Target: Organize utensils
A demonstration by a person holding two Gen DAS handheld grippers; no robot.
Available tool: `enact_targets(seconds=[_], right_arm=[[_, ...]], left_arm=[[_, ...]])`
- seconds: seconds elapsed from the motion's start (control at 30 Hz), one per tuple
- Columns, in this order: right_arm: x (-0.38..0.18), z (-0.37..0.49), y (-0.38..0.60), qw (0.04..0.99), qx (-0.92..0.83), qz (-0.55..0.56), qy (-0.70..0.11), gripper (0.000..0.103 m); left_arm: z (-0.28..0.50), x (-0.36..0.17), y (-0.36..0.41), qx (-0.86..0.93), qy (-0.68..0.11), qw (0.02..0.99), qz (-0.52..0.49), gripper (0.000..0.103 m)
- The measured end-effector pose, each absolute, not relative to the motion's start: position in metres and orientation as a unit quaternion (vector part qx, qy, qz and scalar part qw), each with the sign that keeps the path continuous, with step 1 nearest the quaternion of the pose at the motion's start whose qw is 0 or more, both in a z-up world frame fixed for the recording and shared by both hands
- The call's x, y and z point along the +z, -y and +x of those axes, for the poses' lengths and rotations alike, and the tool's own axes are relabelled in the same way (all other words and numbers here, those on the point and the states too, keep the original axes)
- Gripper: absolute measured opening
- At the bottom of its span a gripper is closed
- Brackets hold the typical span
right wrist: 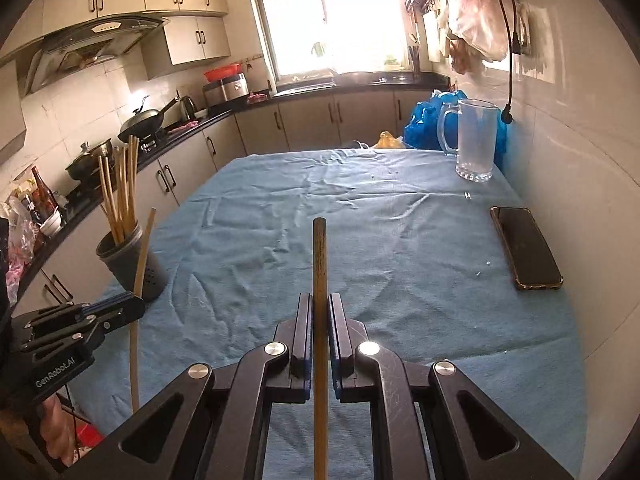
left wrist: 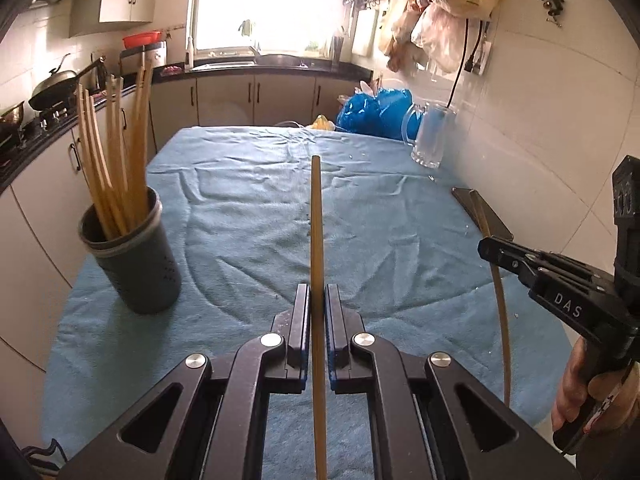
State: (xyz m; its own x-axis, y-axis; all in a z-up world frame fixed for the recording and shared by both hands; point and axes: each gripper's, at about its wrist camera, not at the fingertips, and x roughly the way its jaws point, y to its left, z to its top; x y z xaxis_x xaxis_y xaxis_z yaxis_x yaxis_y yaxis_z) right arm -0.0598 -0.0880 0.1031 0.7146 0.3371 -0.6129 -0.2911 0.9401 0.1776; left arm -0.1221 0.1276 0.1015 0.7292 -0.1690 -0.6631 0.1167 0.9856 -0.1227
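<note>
Left jaws: pressed together on one chopstick (left wrist: 317, 240), which runs straight out along the fingers of the left gripper (left wrist: 317, 304), tip toward the far end of the table.
Right jaws: likewise pinching a second chopstick (right wrist: 320, 264), held in line with the right gripper (right wrist: 320, 312).
Grip point: each stick is caught partway along its length, with a long piece trailing back under the tool. This probably keeps it from swinging and leaves a free end to aim.
Hands: a hand (left wrist: 592, 392) wraps the right tool's handle at the near right edge of the left view.
Holder: a dark round cup (left wrist: 134, 264) stands upright at the near left edge of the table, already bristling with upright chopsticks (left wrist: 116, 152). Its open mouth faces up, so sticks must go in end first.
Cloth: a wrinkled blue tablecloth (right wrist: 360, 220) covers the table; no loose sticks show on it.
Bystanders: a phone (right wrist: 524, 248) lies flat at the right edge, and a glass mug (right wrist: 476, 140) stands at the far right, both well apart from the cup.
Judged step: carrying the last two sticks toward the cup.
</note>
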Motion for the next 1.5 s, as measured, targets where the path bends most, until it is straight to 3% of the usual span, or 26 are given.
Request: enact_targets(seconds=[0.8, 1.5], right_arm=[[0.141, -0.087, 0.072, 0.938, 0.185, 0.053, -0.287, 0.008], [0.171, -0.062, 0.025, 0.934, 0.225, 0.074, -0.266, 0.008]], left_arm=[[-0.161, 0.130, -0.150, -0.058, -0.302, 0.950, -0.050, 0.006], [-0.165, 0.156, -0.190, -0.034, -0.265, 0.960, -0.084, 0.006]])
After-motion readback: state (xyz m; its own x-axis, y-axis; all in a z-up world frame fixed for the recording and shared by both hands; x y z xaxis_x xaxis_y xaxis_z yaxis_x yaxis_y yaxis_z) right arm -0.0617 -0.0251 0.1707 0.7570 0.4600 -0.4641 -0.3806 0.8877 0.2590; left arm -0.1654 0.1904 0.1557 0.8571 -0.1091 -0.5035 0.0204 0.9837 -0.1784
